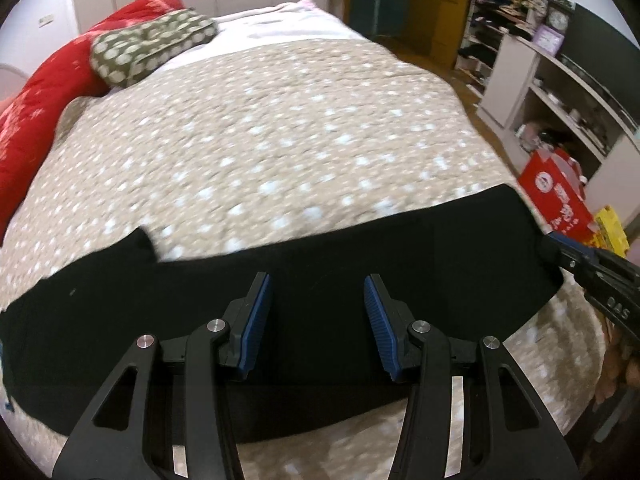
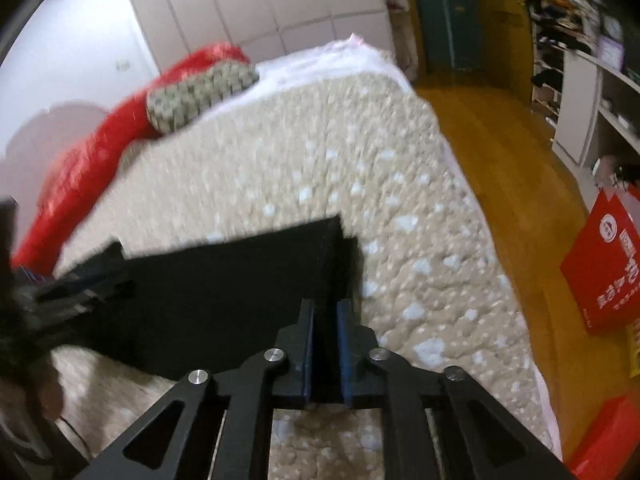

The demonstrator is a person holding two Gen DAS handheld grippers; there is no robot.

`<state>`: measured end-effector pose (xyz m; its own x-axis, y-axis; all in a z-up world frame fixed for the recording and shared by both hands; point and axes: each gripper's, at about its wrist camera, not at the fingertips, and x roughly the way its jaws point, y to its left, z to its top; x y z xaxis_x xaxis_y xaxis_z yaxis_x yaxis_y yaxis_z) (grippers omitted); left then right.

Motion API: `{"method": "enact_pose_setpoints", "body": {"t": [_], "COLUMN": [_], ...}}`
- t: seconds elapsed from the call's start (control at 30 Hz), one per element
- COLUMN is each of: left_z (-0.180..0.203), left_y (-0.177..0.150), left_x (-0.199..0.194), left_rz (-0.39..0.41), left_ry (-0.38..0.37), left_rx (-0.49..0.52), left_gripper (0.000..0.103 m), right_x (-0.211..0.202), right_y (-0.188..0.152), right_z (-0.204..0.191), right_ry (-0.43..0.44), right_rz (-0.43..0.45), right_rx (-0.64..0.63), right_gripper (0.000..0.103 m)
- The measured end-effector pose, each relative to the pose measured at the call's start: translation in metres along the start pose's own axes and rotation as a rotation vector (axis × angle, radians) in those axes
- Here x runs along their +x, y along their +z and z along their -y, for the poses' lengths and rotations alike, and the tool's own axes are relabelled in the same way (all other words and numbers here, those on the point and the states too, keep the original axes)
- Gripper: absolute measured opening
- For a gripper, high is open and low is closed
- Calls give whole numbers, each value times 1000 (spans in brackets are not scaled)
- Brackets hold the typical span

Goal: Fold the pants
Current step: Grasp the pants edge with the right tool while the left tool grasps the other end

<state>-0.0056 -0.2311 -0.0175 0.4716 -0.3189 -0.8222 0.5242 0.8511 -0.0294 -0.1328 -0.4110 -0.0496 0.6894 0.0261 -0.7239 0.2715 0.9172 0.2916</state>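
Black pants (image 1: 304,280) lie in a long folded band across the near edge of the bed (image 1: 260,120), on a beige bedspread (image 1: 280,140) dotted with white. One end of the band reaches toward the bed's right edge, where the fabric ends in a square corner; the other end runs toward the left edge, with a small flap sticking up from its far side.

The left gripper (image 1: 318,320) hangs above the middle of the pants, its blue-padded fingers spread wide with nothing between them. The right gripper (image 2: 325,340) is at the right end of the pants, its pads drawn close together and pinching a fold of the black cloth; the left wrist view shows its tip at that same corner.

Toward the bed's far left corner a red quilt (image 1: 36,92) lies along the left edge, with a green spotted pillow (image 1: 148,48) resting against it. On the wooden floor (image 2: 500,168) beyond the right edge stand a red box (image 1: 556,196) and white shelves (image 1: 560,80).
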Motion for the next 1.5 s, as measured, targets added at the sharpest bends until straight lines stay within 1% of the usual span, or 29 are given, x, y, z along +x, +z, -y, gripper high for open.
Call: {"method": "enact_pose_setpoints", "body": {"t": [0.03, 0.07, 0.13, 0.17, 0.27, 0.37, 0.5, 0.6, 0.67, 0.7, 0.73, 0.8, 0.87, 0.9, 0.93, 0.97, 1.0, 1.1, 1.13, 1.2, 1.23, 1.27, 1.3, 1.33, 1.37, 1.4, 1.47, 1.5], "left_z": [6, 12, 22, 27, 45, 59, 78, 95, 102, 105, 109, 114, 120, 122, 125, 128, 132, 146, 148, 146, 143, 139, 134, 130, 126, 122, 115, 109], "left_y": [5, 9, 17, 22, 33, 44, 57, 66, 71, 75, 77, 77, 76, 75, 75, 74, 73, 67, 65, 67, 69, 72, 73, 75, 78, 79, 83, 86], "left_x": [3, 5, 11, 14, 24, 33, 46, 53, 59, 64, 70, 75, 76, 77, 79, 82, 85, 89, 89, 91, 91, 91, 90, 88, 83, 77, 59, 44], "left_rz": [-5, -10, -17, -23, -50, -73, -105, -116, -125, -144, -163, -166, -164, -169, -179, -193, -202, -178, -167, -168, -170, -168, -170, -177, -179, -170, -138, -107], "left_ry": [-23, -48, -99, -121, -170, -232, -259, -275, -298, -315, -318, -315, -332, -336, -350, -368, -374, -314, -306, -319, -328, -333, -350, -375, -402, -417, -443, -450], "left_rx": [8, 17, 38, 52, 94, 128, 152, 215, 225, 225, 227, 241, 265, 270, 272, 272, 284, 371, 376, 359, 342, 326, 311, 295, 275, 267, 256, 254], "left_gripper": [47, 47, 47, 47, 47, 47, 47, 47, 47, 47, 47, 47, 48, 56, 61, 63, 63, 63, 63, 61, 57, 45, 38, 35, 32, 30, 29, 29], "right_x": [-6, -10, -14, -13, -10, -3, -1, 3, 4, 5, 4, 7, 9, 10, 11, 12, 13, 15, 16, 18, 20, 22, 24, 25, 24, 21, 9, 3], "right_y": [1, 0, -6, -8, -19, -26, -30, -31, -33, -33, -34, -33, -33, -34, -34, -34, -34, -33, -32, -29, -28, -27, -26, -26, -24, -22, -13, -9], "right_z": [3, 6, 11, 12, 16, 19, 27, 29, 29, 29, 29, 30, 29, 29, 29, 30, 30, 28, 28, 28, 27, 28, 29, 29, 26, 23, 11, 5], "right_ry": [-15, -7, 64, 80, 120, 120, 159, 174, 182, 189, 197, 207, 222, 227, 232, 237, 240, 240, 239, 244, 265, 275, 284, 306, 319, 314, 317, 320], "right_rz": [12, 12, -8, -17, -34, -57, -47, -47, -40, -34, -31, -27, -23, -20, -15, -7, 0, 13, 14, 15, 17, 10, 4, 1, -3, 3, 27, 38], "right_rx": [5, 10, 41, 53, 76, 97, 134, 144, 144, 146, 146, 145, 147, 150, 154, 159, 166, 191, 192, 203, 211, 218, 227, 233, 233, 223, 175, 155], "right_gripper": [40, 45, 45, 45, 46, 47, 47, 49, 51, 52, 52, 53, 53, 53, 54, 54, 54, 54, 54, 50, 34, 26, 22, 15, 15, 15, 14, 14]}}
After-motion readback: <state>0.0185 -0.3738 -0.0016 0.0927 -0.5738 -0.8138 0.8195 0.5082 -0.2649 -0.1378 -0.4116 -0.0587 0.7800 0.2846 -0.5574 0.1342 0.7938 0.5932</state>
